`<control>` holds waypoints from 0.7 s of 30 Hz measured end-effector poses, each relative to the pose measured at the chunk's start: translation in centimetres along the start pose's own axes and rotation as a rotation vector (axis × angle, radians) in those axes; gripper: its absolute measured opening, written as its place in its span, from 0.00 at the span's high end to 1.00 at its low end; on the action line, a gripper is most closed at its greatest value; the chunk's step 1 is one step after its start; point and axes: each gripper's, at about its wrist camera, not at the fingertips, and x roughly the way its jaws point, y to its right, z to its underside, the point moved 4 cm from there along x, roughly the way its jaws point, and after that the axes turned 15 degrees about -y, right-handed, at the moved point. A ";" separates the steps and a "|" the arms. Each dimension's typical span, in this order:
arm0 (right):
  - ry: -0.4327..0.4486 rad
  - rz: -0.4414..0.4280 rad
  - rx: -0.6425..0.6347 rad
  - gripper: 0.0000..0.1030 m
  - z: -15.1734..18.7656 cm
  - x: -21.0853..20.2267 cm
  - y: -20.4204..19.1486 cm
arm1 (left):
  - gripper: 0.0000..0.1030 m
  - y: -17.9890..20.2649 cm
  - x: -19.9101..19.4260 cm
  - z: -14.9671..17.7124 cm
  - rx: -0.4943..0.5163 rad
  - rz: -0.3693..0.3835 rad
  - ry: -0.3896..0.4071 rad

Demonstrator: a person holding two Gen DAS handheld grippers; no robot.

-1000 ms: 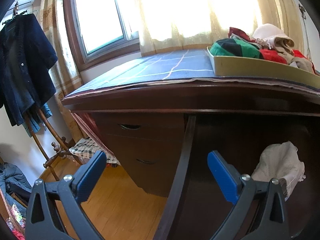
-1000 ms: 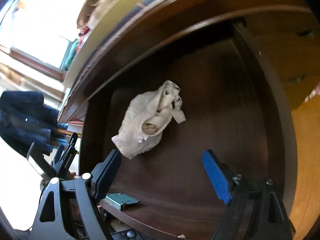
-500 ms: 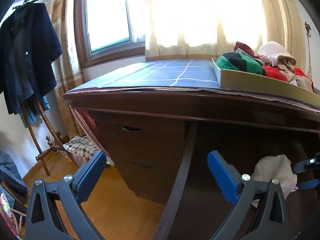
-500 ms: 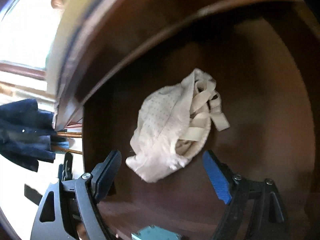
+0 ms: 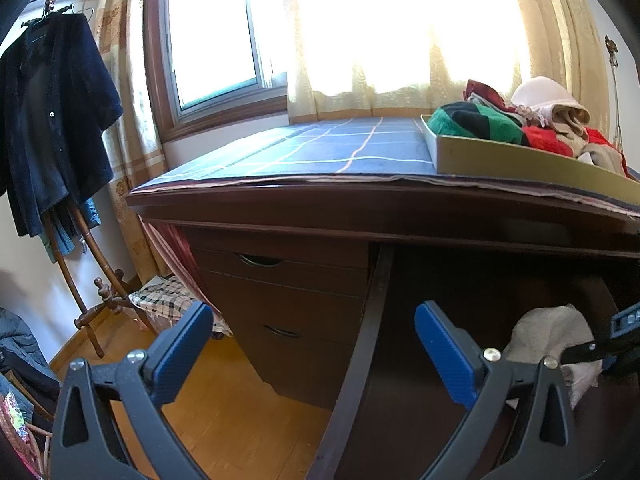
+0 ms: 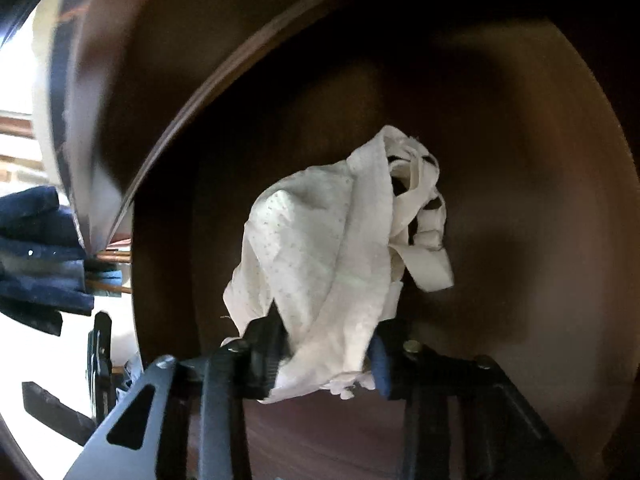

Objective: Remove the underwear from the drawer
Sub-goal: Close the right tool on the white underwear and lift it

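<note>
Now the right gripper (image 6: 328, 356), jaws just closed, pinches the near fold of the white underwear (image 6: 332, 248) lying crumpled in the open drawer (image 6: 520, 160); left gripper (image 5: 312, 344) spread, empty; cloth judged light, limp, loose straps likely to trail.

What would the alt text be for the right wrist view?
The right hand-held gripper, its jaws just closed, pinches the near edge of a crumpled white pair of underwear inside a dark wooden drawer. The rest of the cloth bunches up beyond the fingers, its straps tangled to the right. Dark blue clothing shows at the far left, outside the drawer.
</note>
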 end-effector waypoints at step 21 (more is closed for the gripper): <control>0.271 0.174 -0.166 0.69 6.9 -10.7 0.9 | 0.00 0.0 -0.3 0.0 0.006 -0.007 -0.006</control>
